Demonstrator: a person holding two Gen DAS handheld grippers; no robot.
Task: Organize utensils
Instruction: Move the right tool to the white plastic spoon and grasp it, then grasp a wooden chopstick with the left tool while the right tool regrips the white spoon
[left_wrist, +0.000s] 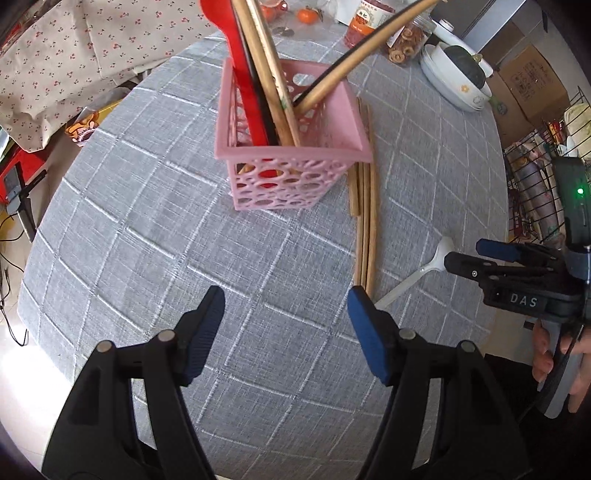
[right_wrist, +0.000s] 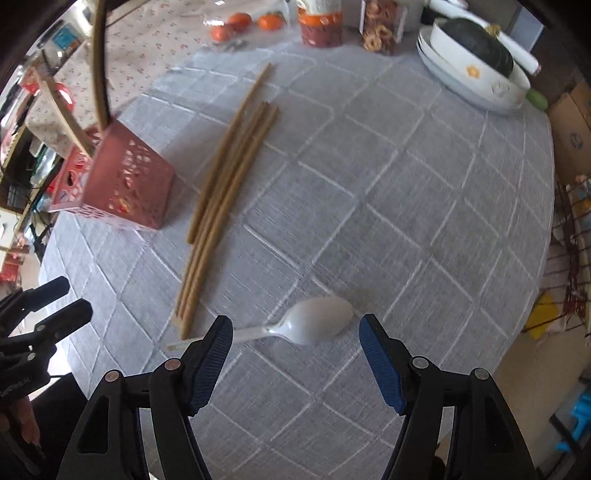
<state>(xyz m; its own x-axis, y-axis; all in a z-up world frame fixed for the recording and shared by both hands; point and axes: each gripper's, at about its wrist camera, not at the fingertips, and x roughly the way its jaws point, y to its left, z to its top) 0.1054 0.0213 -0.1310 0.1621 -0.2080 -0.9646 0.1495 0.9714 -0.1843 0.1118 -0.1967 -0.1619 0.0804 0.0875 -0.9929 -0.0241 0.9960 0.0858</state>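
Over a grey checked tablecloth, the right gripper hangs with jaws apart, grasping nothing; a white plastic spoon lies on the cloth just beyond its fingertips. The left gripper is likewise released and empty above bare cloth. Beyond them, wooden chopsticks lie side by side just right of a pink perforated basket, which holds a red utensil and wooden handles. Farther back sit jars and stacked bowls.
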